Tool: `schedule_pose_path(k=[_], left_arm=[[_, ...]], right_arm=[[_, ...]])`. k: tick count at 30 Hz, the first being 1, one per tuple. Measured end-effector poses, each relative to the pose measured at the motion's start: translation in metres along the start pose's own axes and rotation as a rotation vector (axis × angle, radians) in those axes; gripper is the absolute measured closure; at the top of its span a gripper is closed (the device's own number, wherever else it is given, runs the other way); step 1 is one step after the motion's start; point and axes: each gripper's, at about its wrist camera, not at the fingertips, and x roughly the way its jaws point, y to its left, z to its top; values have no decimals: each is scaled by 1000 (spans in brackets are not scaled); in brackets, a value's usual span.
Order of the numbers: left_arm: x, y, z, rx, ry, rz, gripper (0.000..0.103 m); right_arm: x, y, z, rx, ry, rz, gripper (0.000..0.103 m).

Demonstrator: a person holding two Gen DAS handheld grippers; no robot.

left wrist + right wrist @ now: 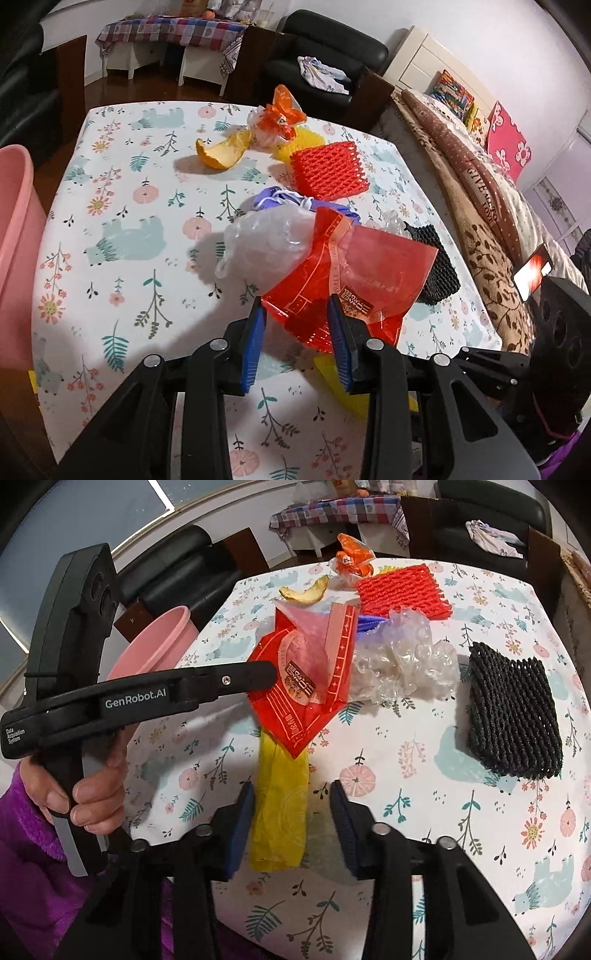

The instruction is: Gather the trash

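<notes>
at the left edge of the left wrist view a pink bin [14, 229] is seen. lower centre, the left gripper [295, 314] fingers are spread around a red plastic wrapper [351, 280], thin, light and crinkly; its lower edge is best pinched. in the right wrist view, the right gripper [291, 801] is released over a limp yellow bag [280, 805] on the worktop [406, 812].

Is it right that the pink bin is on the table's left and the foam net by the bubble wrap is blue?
Not quite: the foam net beside the bubble wrap is black, as the right wrist view shows. The pink bin is on the left.
</notes>
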Motion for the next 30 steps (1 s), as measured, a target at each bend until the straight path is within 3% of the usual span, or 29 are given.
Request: schedule_pose_path(k=[4, 7, 13, 23, 30], left_arm=[[0, -5, -1, 35, -27, 24, 88], [-8, -5, 0, 38, -69, 36, 92], [-31, 4, 6, 21, -162, 96, 97], [-57, 18, 12, -5, -245, 157, 98], [-70, 17, 15, 16, -288, 183, 98]], right_arm=[[0, -1, 0, 4, -3, 4, 77], [-2, -1, 0, 0, -20, -17, 84], [-1, -12, 8, 31, -61, -72, 87], [6, -35, 44, 83, -145, -148, 88], [-4, -36, 47, 99, -170, -93, 82]])
